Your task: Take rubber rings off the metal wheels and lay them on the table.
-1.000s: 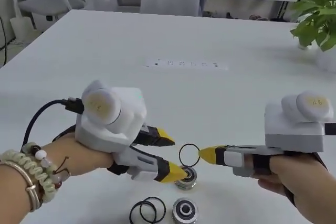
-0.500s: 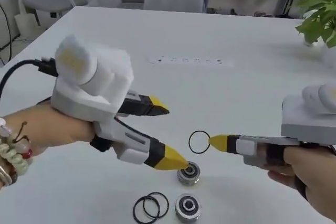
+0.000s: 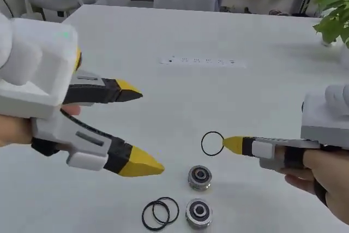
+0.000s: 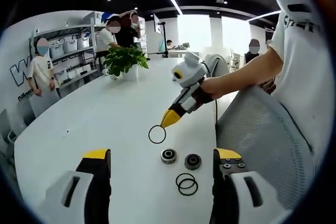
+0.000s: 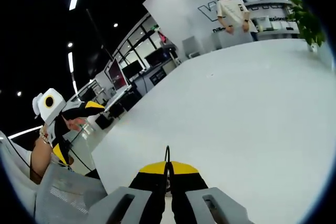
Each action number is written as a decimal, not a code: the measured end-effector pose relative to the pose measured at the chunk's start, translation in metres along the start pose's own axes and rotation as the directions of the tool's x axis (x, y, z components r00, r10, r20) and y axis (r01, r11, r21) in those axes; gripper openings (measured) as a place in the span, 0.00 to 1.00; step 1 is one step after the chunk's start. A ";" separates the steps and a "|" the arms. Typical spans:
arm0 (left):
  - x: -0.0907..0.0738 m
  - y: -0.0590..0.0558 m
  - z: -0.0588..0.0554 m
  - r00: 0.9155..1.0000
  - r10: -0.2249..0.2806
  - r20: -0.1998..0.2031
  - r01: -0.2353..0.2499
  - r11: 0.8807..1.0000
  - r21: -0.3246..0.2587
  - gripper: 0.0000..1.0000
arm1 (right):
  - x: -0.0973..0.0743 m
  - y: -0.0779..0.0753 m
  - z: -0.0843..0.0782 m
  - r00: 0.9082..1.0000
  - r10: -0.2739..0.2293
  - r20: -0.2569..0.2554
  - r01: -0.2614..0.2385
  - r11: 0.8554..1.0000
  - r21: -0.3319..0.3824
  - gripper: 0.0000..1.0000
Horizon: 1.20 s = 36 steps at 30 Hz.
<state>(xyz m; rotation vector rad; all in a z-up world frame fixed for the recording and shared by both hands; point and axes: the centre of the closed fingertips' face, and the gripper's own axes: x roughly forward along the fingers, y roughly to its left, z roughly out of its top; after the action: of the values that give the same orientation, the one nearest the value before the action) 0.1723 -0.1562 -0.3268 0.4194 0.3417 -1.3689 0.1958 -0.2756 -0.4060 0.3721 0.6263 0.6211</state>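
The L tool (image 3: 150, 131) is held high and close to the headset, at the left of the head view. It is gripped by the left hand (image 3: 12, 132), of which little is seen. Its 2 yellow-tipped jaws are pointed right and slightly down and are spread wide, w/ nothing btwn them. In the left gripper view the same 2 jaws are seen far apart, w/ the wheels and rings framed btwn them further out on the bench (image 3: 163, 36).

The R tool (image 3: 228, 144) is held low at the right by the right hand (image 3: 324, 175), roughly level and pointed left. Its jaws are closed to 1 yellow tip on a rubber ring (image 3: 202, 144), which is held out from that tip. In the right gripper view this ring is seen edge-on, as a thin dark line pinched btwn the closed jaws.

2 metal wheels are set on the bench near the person: the farther wheel (image 3: 200, 177) and the nearer wheel (image 3: 198, 213), close but apart. The held ring is seen just beyond the farther wheel. 2 loose rings (image 3: 143, 216) are laid flat and overlapping, just left of the nearer wheel.

Vs. 1.0 s ago, the L tool's lower tip, then at the farther wheel, has been drawn up and to the left, well clear of it. The ring is kept pinched by the R tool and is now a little further from that wheel. The wheels and loose rings are placed as before.
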 end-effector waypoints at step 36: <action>-0.060 -0.027 -0.046 0.977 0.202 0.061 -0.189 0.966 -0.176 0.99 | -0.017 -0.015 0.008 0.998 -0.018 0.063 0.013 0.997 0.073 0.00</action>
<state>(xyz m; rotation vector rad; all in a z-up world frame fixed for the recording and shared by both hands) 0.1359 -0.0861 -0.3412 0.2507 0.3396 -1.1496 0.1962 -0.2990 -0.3999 0.4531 0.5910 0.5707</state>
